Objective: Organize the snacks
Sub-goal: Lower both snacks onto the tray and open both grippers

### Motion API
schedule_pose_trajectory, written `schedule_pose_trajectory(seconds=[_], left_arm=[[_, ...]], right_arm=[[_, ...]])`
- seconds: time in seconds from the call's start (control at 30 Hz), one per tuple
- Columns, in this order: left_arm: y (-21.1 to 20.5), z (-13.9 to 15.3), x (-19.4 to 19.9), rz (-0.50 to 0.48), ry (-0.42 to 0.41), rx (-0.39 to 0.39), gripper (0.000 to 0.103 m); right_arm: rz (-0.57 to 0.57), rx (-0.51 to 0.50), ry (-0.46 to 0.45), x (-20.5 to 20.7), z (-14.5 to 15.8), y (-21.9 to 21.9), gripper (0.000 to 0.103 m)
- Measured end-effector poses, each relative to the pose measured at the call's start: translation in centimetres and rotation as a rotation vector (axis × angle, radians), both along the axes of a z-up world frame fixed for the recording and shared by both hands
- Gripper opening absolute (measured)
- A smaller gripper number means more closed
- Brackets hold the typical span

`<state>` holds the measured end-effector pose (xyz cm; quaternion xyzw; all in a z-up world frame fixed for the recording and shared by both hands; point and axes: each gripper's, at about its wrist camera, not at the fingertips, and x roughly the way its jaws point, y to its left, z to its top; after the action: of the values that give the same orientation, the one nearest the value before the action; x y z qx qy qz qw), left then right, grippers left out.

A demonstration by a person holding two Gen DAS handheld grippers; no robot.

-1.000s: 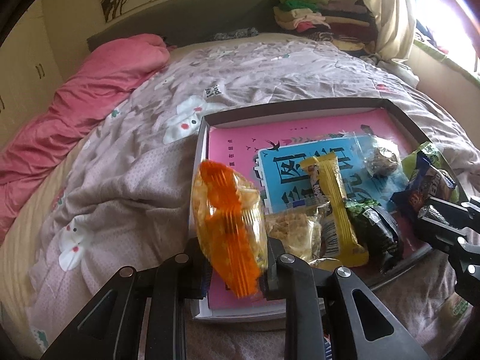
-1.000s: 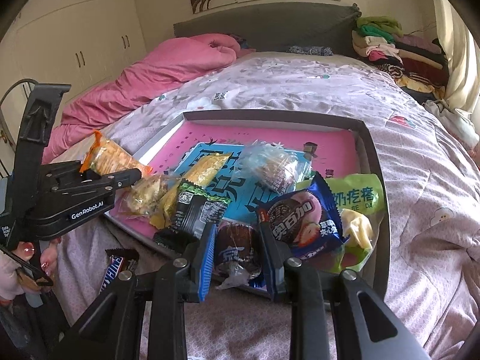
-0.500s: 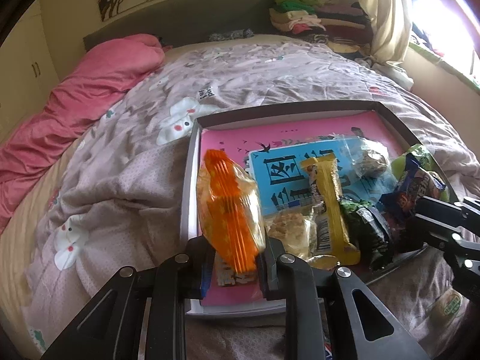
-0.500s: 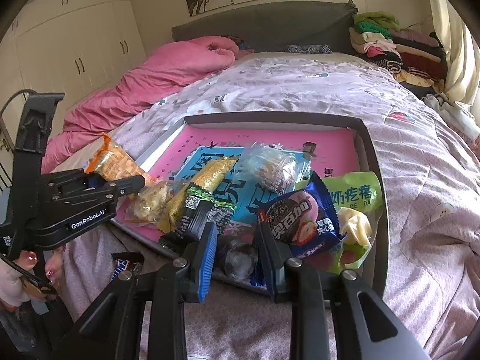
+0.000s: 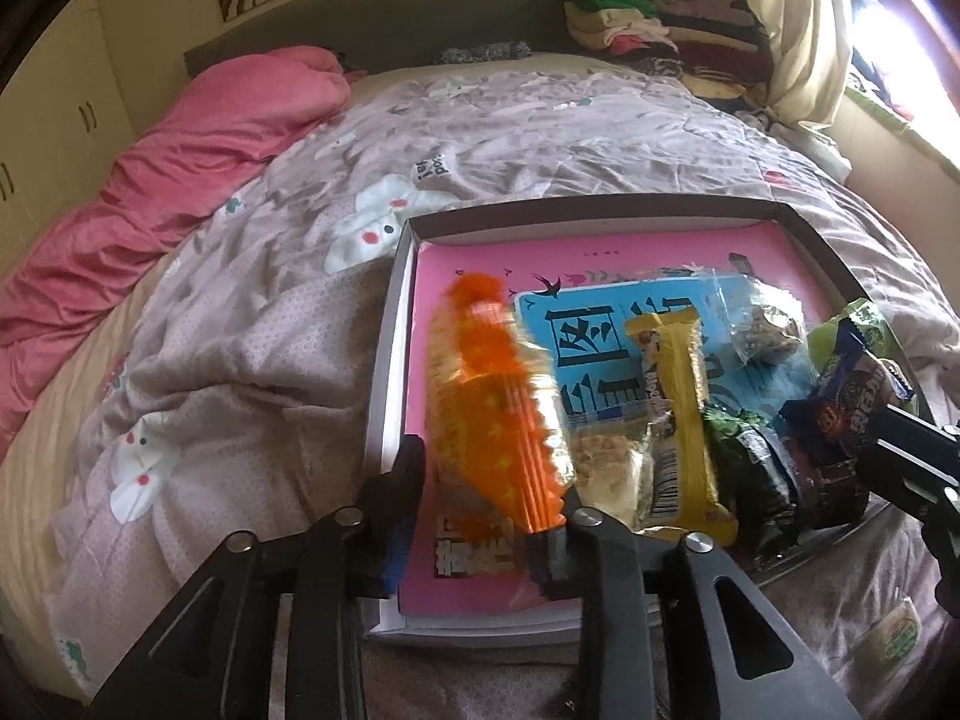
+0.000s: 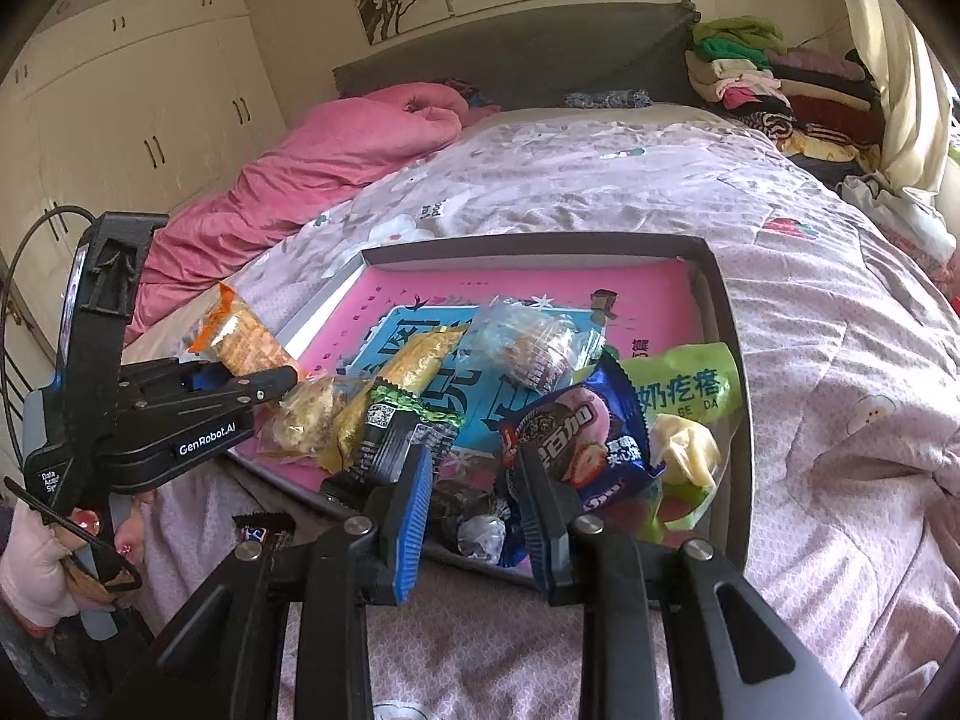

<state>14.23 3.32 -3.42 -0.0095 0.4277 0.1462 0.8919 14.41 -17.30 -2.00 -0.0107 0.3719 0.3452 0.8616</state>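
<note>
Snack-filled tray point(image 5: 384, 396); left hand-held gripper point(image 5: 486, 480) opening around orange packet point(image 5: 492, 420), right point(image 6: 474, 480) clamped shut.

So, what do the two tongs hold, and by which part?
The right tongs grip a dark wrapped snack by its sides. The left tongs are opening; the orange packet stands loose between them.

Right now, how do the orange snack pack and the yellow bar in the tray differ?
The orange snack pack is wide, partly see-through, and sits between the opening jaws of the left hand-held gripper, blurred. The yellow bar is narrow, opaque and sharp in view. It lies flat in the tray, free of either gripper. Both are sealed wrappers lying lengthwise, side by side.
</note>
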Motion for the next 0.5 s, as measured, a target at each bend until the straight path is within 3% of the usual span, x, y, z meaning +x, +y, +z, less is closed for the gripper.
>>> schedule_pose_trajectory(seconds=[0.33,0.5], left_arm=[[0.73,0.56,-0.38,-0.008,-0.013,-0.089,0.043],[0.63,0.95,-0.46,-0.029,-0.032,-0.145,0.057]], right_arm=[[-0.010,0.017,0.012,0.08,0.20,-0.43,0.029],[-0.015,0.026,0.011,0.16,0.36,-0.64,0.029]])
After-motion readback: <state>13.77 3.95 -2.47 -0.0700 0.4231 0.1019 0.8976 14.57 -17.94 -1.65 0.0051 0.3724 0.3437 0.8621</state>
